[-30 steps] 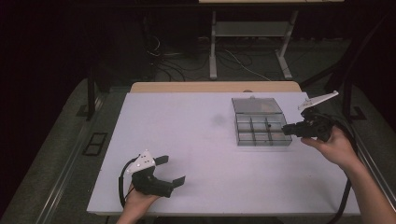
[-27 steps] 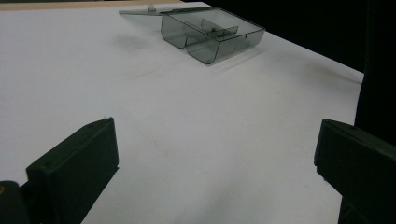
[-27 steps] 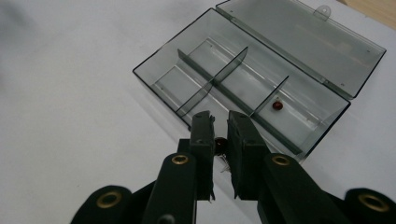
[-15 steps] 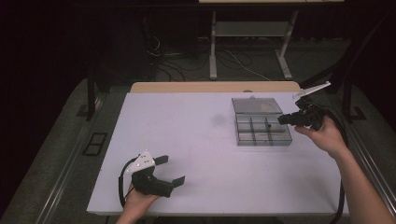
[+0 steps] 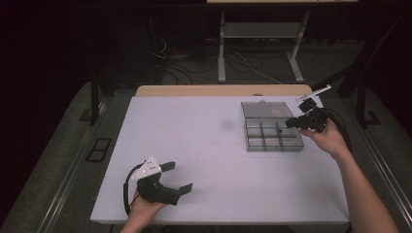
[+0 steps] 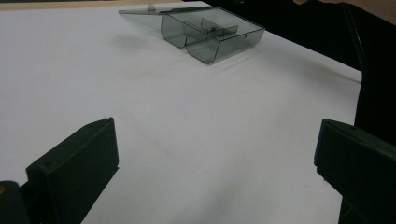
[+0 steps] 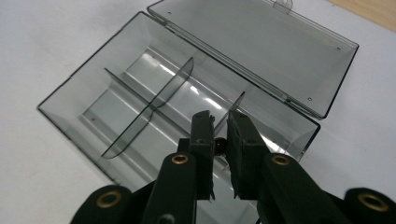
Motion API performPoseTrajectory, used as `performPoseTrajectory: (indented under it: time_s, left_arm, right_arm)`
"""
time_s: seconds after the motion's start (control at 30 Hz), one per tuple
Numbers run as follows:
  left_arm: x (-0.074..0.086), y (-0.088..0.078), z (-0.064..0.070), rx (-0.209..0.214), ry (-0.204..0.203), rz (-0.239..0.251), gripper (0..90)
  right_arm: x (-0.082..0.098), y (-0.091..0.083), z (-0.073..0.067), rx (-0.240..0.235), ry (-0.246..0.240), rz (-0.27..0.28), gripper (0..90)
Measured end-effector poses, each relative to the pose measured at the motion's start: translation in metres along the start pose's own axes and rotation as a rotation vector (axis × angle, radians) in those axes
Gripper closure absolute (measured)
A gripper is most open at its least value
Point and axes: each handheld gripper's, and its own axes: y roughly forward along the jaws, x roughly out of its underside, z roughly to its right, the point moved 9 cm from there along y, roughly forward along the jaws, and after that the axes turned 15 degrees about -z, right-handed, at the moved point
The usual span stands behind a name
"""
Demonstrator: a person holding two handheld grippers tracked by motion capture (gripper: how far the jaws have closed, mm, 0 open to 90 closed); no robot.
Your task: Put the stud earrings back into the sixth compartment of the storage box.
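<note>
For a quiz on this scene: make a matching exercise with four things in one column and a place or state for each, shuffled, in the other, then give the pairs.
Things:
1. left gripper
2. right gripper
3. box lid
4. table

States:
A. flipped open, lying flat behind the compartments
B. jaws nearly together, over the organizer box
C. white, bearing the box
D. jaws wide apart, near the table's front edge

Pairs: 1-D, 2-B, 3-A, 4-C

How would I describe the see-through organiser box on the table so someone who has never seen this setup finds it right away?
Start at the white table and look to its far right part, just ahead of the right gripper. There sits the smoky grey transparent plastic box, split by thin dividers into small compartments. Its hinged lid lies open flat behind it, and it is the one container on the table.
</note>
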Motion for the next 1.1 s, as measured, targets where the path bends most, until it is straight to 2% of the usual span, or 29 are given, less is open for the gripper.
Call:
performPoseTrajectory:
  time_s: [0.4, 0.63, 0.83, 0.97, 1.1]
  left_arm:
    - [0.0, 0.001, -0.001, -0.002, 0.0, -0.005, 0.0]
    - [0.0, 0.0, -0.001, -0.001, 0.0, -0.005, 0.0]
    - [0.0, 0.0, 0.0, 0.001, -0.001, -0.002, 0.0]
    - [0.0, 0.0, 0.001, 0.002, -0.003, -0.001, 0.0]
    - [0.0, 0.001, 0.002, 0.003, 0.0, -0.002, 0.0]
  right_arm:
    - [-0.003, 0.025, 0.017, 0.008, 0.047, -0.001, 80.4]
    - [-0.004, 0.034, 0.019, -0.007, 0.064, 0.0, 79.9]
    - [-0.001, 0.028, 0.016, 0.002, 0.069, 0.021, 68.6]
    - [0.005, 0.016, 0.009, -0.008, 0.088, 0.054, 58.7]
    - [0.011, 0.002, 0.001, -0.002, 0.081, 0.091, 49.3]
